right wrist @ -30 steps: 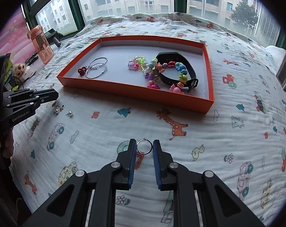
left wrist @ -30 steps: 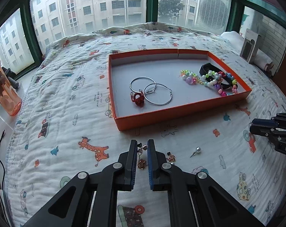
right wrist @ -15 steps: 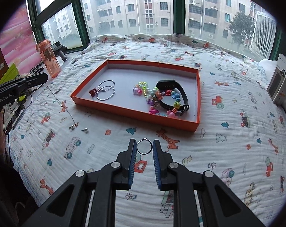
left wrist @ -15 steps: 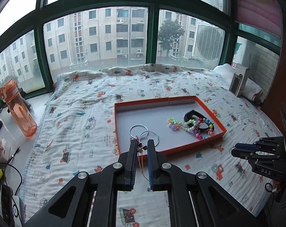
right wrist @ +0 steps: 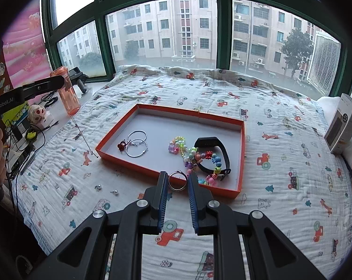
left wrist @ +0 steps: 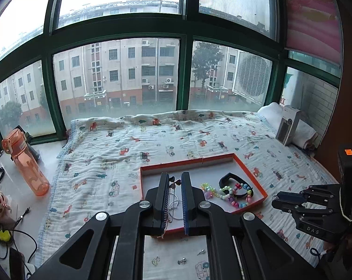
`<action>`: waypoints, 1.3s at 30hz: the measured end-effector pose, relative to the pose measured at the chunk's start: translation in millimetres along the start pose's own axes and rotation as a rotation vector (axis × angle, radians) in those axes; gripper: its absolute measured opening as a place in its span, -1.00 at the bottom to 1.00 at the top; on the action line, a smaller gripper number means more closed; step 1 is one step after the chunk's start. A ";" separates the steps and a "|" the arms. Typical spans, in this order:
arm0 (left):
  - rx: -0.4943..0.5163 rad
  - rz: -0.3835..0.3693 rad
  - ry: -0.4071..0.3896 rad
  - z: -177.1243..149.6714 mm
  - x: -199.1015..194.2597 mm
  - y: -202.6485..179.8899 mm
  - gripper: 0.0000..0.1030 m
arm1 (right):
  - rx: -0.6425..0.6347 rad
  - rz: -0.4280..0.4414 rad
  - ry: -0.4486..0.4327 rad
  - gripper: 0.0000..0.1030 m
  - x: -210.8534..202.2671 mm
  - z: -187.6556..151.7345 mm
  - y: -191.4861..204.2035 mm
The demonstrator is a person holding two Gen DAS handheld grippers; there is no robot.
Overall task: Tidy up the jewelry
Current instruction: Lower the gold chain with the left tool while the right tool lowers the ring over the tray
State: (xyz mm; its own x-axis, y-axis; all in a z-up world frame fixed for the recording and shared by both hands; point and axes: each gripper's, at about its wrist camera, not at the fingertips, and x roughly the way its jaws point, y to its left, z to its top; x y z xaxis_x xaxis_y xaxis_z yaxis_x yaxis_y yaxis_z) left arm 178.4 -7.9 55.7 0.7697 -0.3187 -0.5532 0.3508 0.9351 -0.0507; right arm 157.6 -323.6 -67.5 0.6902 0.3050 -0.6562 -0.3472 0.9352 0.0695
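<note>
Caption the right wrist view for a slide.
Right gripper pinching a silver ring above the bedspread, near the orange tray.

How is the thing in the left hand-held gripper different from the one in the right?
The left hand-held gripper pinches a thin necklace chain that dangles loosely; the right hand-held gripper grips a small rigid ring. The chain is long and limp, the ring round and compact. Both look silvery and are held up, outside the orange tray.

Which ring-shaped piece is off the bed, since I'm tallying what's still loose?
The small silver ring, pinched in the right gripper. The two hoop earrings lie in the orange tray.
</note>
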 end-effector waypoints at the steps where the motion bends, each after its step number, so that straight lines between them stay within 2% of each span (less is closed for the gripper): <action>1: 0.002 0.002 -0.004 4.1 1.2 0.9 -0.80 | 0.000 -0.001 -0.005 -0.61 0.8 3.3 -0.3; 13: -0.029 -0.004 0.003 29.3 44.7 13.5 -0.80 | 0.007 0.009 -0.037 -0.61 26.5 37.7 -2.1; 19: -0.024 -0.005 0.020 33.2 66.0 15.4 -0.80 | 0.019 0.023 -0.021 -0.61 47.5 46.8 -2.8; 25: -0.031 0.006 0.051 29.1 83.1 20.7 -0.80 | 0.021 0.034 0.026 -0.61 69.9 41.3 -0.7; 39: 0.041 0.027 0.006 47.3 61.3 10.0 -0.80 | 0.037 0.054 0.058 -0.61 83.7 32.2 0.9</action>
State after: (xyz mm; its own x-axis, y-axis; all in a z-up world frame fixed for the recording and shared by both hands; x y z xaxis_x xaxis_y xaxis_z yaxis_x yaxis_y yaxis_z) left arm 254.3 -25.4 60.6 0.7758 -0.2925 -0.5591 0.3515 0.9362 -0.0021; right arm 235.4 -291.5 -98.2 0.6329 0.3450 -0.6931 -0.3584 0.9241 0.1327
